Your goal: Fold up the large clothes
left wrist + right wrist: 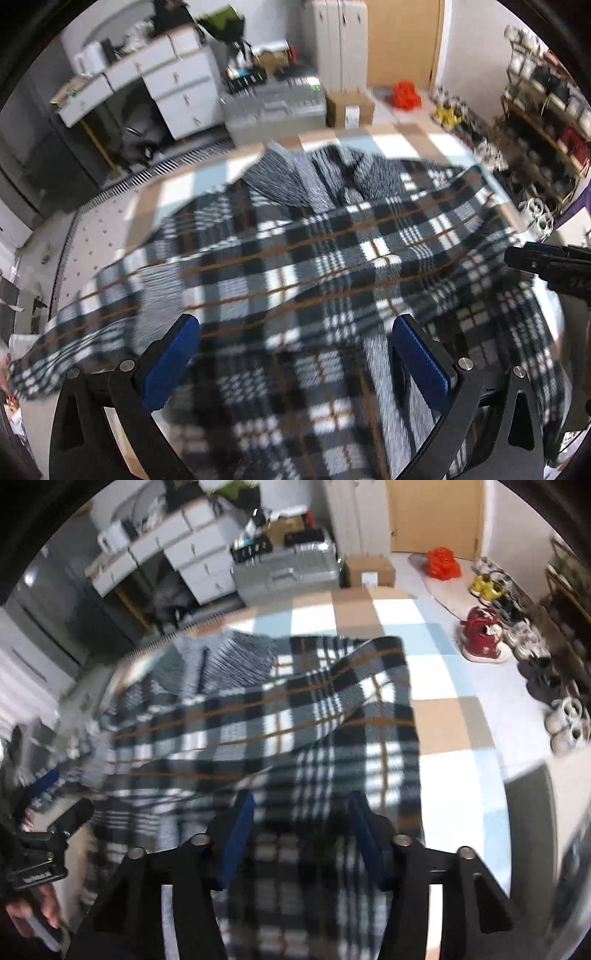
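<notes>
Left wrist view: plaid garment (295,258) spread over checked mat (388,136) on the floor, grey knit lining turned out at the far end. Thick fleece-like cloth, judged soft, limp, fairly bulky and not slippery; best taken at a hem or corner, both edges pinched together so layers do not slide. Left hand-held gripper (295,354) hanging above the cloth, blue pads (173,354) wide apart, nothing between them. Right hand-held gripper (550,269) visible at the frame's right edge, near the garment's side. No legible writing; picture blurred. Right wrist view: same garment (258,716) lying across the mat (436,720), one long flap running toward the far right. Right hand-held gripper (301,834) about half closed over the near edge; whether pads (236,842) press the cloth cannot be told through the blur. Left hand-held gripper (55,834) at lower left, small printed label on its mount, unreadable. Cardboard box (369,570) with white sticker, text illegible.
</notes>
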The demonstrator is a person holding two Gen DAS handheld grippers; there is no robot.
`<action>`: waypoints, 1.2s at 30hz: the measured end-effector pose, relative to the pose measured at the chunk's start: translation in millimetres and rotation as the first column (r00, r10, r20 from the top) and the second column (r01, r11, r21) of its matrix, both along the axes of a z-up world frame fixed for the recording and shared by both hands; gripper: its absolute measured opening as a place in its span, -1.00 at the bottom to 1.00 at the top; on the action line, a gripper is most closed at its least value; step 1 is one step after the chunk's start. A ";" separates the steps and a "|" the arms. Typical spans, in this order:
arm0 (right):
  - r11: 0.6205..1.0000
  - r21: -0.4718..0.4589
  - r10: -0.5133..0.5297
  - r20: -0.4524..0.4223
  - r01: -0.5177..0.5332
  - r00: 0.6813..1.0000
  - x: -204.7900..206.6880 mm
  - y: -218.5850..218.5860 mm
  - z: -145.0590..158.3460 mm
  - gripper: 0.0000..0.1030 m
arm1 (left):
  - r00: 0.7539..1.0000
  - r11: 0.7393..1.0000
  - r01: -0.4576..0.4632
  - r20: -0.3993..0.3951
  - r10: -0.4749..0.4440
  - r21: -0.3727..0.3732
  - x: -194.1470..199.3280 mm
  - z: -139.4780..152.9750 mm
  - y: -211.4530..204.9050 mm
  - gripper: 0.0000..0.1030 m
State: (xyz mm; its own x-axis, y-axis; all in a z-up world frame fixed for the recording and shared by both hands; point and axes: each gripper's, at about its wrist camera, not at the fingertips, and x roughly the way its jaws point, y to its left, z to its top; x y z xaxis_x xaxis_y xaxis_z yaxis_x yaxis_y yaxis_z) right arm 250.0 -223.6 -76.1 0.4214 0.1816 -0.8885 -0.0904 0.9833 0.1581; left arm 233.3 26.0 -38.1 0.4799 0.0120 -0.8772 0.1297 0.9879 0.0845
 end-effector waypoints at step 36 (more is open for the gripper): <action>0.983 -0.129 0.132 -0.009 -0.132 0.991 -19.2 43.9 -27.2 0.84 | 0.974 0.978 -0.201 0.117 0.193 0.060 -41.6 23.7 94.2 0.98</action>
State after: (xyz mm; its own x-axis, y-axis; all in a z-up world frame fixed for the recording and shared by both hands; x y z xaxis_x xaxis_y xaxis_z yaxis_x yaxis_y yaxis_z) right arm 230.8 -179.6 -103.3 0.4006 0.1197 -0.9084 -0.2206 0.9749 0.0311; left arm 191.7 120.2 -14.4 0.5556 0.1767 -0.8125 -0.0811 0.9840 0.1586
